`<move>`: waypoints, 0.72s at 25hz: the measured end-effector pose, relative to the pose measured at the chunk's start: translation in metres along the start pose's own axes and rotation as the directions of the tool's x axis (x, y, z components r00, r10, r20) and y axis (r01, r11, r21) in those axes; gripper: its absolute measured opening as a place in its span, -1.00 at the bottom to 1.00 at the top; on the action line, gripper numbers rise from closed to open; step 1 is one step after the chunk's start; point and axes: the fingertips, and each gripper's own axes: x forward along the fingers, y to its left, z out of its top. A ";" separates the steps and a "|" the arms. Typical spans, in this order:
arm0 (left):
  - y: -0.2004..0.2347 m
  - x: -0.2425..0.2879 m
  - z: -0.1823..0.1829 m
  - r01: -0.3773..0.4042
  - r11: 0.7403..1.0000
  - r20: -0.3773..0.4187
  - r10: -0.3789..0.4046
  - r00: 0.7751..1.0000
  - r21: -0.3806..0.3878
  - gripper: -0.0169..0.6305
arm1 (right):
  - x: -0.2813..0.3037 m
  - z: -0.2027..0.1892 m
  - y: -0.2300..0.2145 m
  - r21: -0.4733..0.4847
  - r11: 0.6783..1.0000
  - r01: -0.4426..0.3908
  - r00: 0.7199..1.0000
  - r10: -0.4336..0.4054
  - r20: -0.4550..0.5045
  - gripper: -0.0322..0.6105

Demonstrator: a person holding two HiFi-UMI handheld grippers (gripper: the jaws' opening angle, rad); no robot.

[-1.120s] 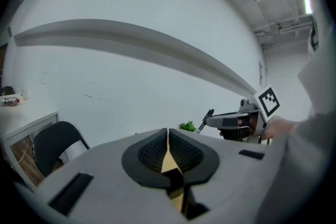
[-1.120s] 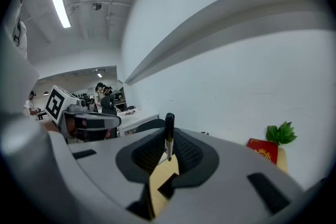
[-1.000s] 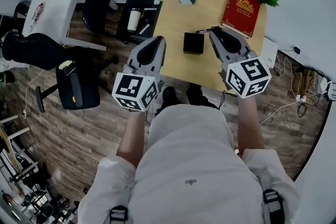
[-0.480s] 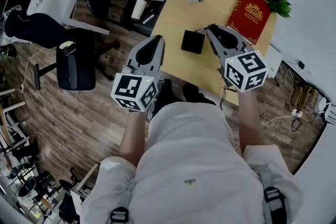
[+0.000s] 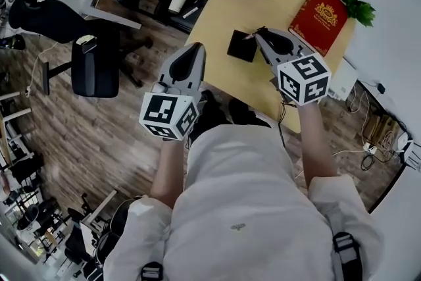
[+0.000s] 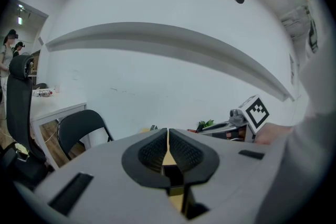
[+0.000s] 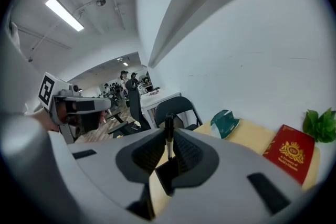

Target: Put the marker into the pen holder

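shirt [image 5: 240,201]: white, short-sleeved | left tool [image 5: 192,49]: grey | right tool [image 5: 260,35]: grey

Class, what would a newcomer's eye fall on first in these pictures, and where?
The right gripper grips a dark marker close beside the black pen holder on the wooden table. A red book lies at the table's far right, by a green plant.

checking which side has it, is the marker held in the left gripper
No, the left gripper is shut on nothing in its own view, while the marker stands clamped in the right gripper.
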 end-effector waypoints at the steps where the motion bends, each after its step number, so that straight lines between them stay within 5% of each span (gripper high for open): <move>1: 0.000 0.000 -0.001 -0.003 1.000 -0.001 0.003 1.000 -0.003 -0.91 | 0.002 -0.003 0.000 0.001 1.000 -0.006 1.000 0.006 -0.009 -0.76; 18: 0.005 0.011 -0.026 0.024 0.999 -0.030 -0.025 0.999 -0.032 -0.91 | 0.039 -0.060 0.001 -0.018 0.999 -0.040 0.980 0.036 -0.198 -0.76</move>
